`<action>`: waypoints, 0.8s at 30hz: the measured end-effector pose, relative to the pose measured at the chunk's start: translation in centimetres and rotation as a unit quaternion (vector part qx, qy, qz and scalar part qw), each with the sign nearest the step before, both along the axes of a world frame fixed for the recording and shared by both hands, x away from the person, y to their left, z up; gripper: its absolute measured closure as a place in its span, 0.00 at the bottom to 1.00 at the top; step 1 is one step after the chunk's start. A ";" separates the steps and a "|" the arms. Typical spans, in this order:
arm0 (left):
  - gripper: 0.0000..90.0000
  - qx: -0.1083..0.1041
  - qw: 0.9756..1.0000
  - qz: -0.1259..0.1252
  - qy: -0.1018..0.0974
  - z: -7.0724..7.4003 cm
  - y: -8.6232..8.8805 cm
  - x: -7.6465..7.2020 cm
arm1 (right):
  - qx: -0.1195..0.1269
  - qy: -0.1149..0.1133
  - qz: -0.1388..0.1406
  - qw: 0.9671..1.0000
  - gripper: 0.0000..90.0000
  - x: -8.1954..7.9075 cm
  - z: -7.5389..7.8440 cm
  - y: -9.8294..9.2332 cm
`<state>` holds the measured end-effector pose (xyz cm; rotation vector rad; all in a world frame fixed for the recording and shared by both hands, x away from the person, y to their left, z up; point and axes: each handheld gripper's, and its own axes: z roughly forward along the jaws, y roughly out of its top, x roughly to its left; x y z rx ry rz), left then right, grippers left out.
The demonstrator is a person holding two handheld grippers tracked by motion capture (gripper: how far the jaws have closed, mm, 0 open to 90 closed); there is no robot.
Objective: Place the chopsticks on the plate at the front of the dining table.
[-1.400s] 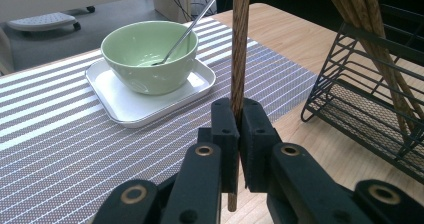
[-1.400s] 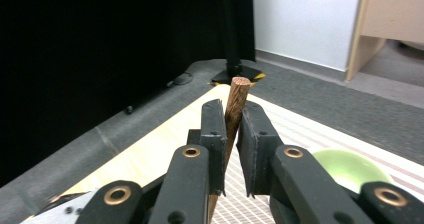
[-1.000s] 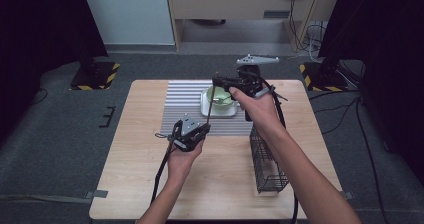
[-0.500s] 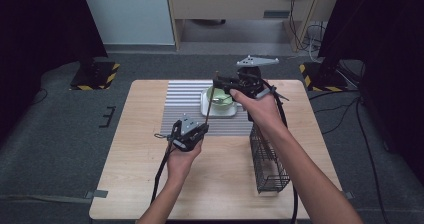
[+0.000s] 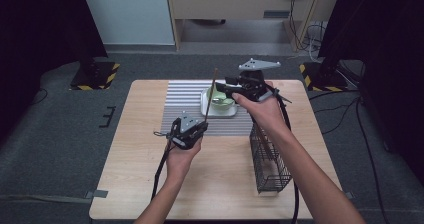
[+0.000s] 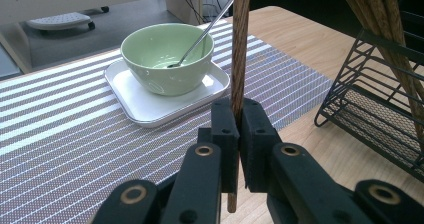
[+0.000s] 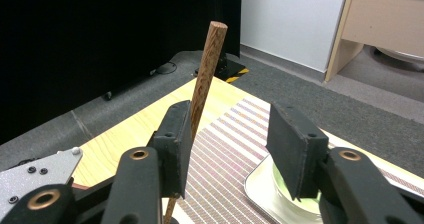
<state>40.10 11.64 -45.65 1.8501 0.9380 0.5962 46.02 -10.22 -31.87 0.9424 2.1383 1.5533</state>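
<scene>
A brown wooden chopstick point(image 5: 210, 97) stands nearly upright, and my left gripper point(image 5: 202, 126) is shut on its lower end; the left gripper view has the stick point(image 6: 240, 44) pinched between the pads point(image 6: 239, 129). My right gripper point(image 5: 220, 88) hovers at the stick's upper part, over the bowl. Its jaws have just been opening and stand apart point(image 7: 232, 129), with the chopstick point(image 7: 205, 79) running along the left pad's inner edge. A green bowl point(image 6: 167, 56) with a metal spoon point(image 6: 210, 26) sits on a white square plate point(image 6: 150, 109).
The plate rests on a grey striped placemat point(image 5: 185, 101) at the table's far middle. A black wire basket point(image 5: 267, 159) holding several more chopsticks point(image 6: 380, 14) stands to the right. Bare wooden tabletop point(image 5: 135, 149) lies to the left and front.
The right gripper's jaws have opened off the top part of the chopstick. Both hands stay where they were, and the left gripper keeps holding the stick.
</scene>
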 end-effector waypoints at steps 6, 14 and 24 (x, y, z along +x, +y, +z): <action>0.95 -0.001 1.000 0.005 -0.001 0.1 0.1 0.1 | -0.009 -0.005 -0.008 1.000 0.51 0.0 -0.2 -0.2; 0.95 -0.002 1.000 0.005 -0.001 0.3 0.3 0.2 | -0.016 -0.009 -0.020 1.000 0.39 0.0 -0.7 -0.7; 0.95 -0.003 1.000 0.002 0.002 0.6 0.5 0.3 | -0.032 -0.010 -0.043 0.999 0.25 0.0 -1.4 -1.6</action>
